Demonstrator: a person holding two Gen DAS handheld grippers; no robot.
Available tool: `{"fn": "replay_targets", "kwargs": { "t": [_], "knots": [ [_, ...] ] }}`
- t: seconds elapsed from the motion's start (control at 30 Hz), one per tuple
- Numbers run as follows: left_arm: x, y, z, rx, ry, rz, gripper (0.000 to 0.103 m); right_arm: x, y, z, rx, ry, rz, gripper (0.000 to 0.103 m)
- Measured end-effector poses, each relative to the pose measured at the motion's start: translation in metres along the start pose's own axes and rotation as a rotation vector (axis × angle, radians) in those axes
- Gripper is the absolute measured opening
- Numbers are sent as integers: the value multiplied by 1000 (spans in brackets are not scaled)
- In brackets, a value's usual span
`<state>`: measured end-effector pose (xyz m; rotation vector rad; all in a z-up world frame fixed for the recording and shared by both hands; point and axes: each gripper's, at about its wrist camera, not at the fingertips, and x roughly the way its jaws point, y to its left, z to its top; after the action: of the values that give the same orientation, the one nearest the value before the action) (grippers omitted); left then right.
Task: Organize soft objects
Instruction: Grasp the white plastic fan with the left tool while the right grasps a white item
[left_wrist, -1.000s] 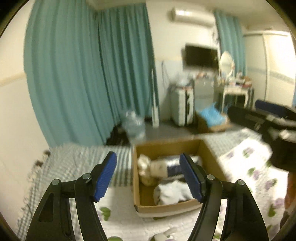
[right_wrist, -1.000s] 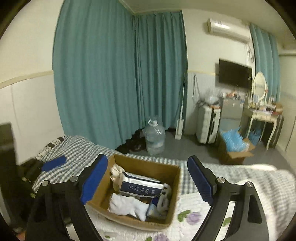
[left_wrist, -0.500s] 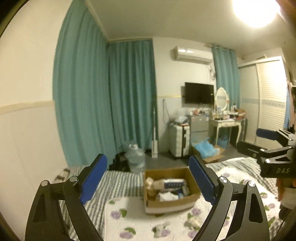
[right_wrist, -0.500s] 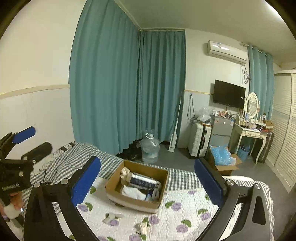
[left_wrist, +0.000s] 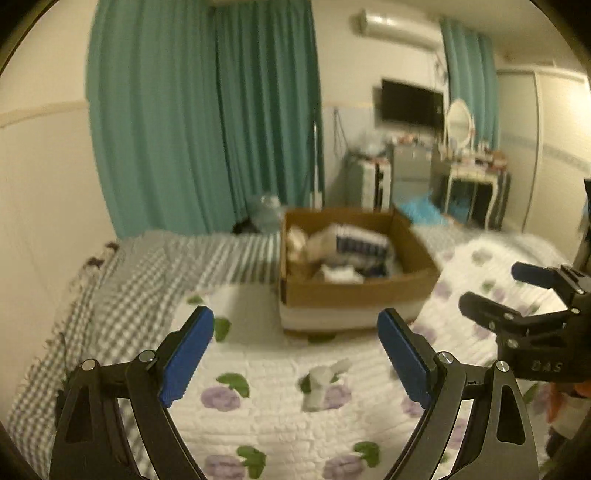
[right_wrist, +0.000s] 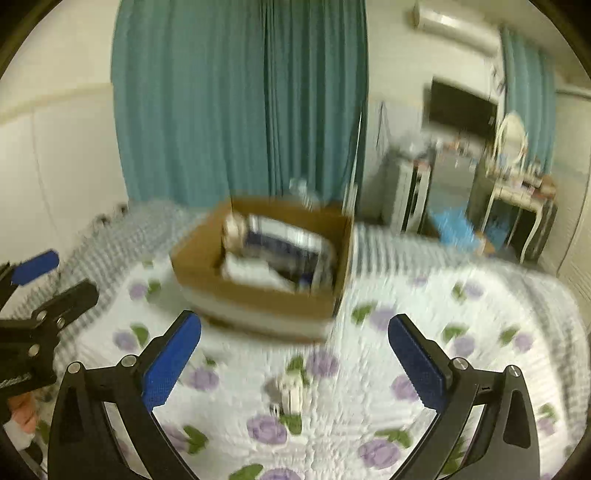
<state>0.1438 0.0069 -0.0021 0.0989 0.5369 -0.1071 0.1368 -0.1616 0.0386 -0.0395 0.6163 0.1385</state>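
Both tools, left tool (left_wrist: 295, 354) and right tool (right_wrist: 294, 354), gape wide, empty; centre one over the white sock (left_wrist: 322, 384) before pinching, then carry to the box (left_wrist: 354, 295).

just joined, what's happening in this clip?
A person holds two handheld grippers over a bed with a floral quilt. Both the left gripper and the right gripper are open and empty. A cardboard box on the bed already holds soft items. A small white cloth item lies loose on the quilt in front of the box, not yet picked up.
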Motion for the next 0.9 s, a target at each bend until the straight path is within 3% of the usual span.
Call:
{"fn": "replay_targets", "kwargs": {
  "t": [0.27,0.33,0.4,0.7,0.77,0.8,0.87,0.9],
  "knots": [
    [71,-6,-54,18,155,-26,91,82,1,-48,49,187,-19,95],
    [86,-7,-65,32,186,-25,91,98,6,-61,35,229,-25,84],
    [96,-7,-74,39,208,-37,91,113,9,-72,30,278,-32,79],
    [114,-14,-91,53,250,-74,90,135,4,-92,40,348,-55,58],
    [115,-18,-93,67,246,-77,89,137,5,-94,29,352,-67,51],
    [116,-18,-94,73,243,-80,89,136,5,-94,19,351,-83,42],
    [121,-21,-97,85,249,-88,81,137,5,-93,13,354,-88,34],
    [123,-22,-100,89,261,-96,67,137,4,-93,14,357,-89,32]
  ]
}}
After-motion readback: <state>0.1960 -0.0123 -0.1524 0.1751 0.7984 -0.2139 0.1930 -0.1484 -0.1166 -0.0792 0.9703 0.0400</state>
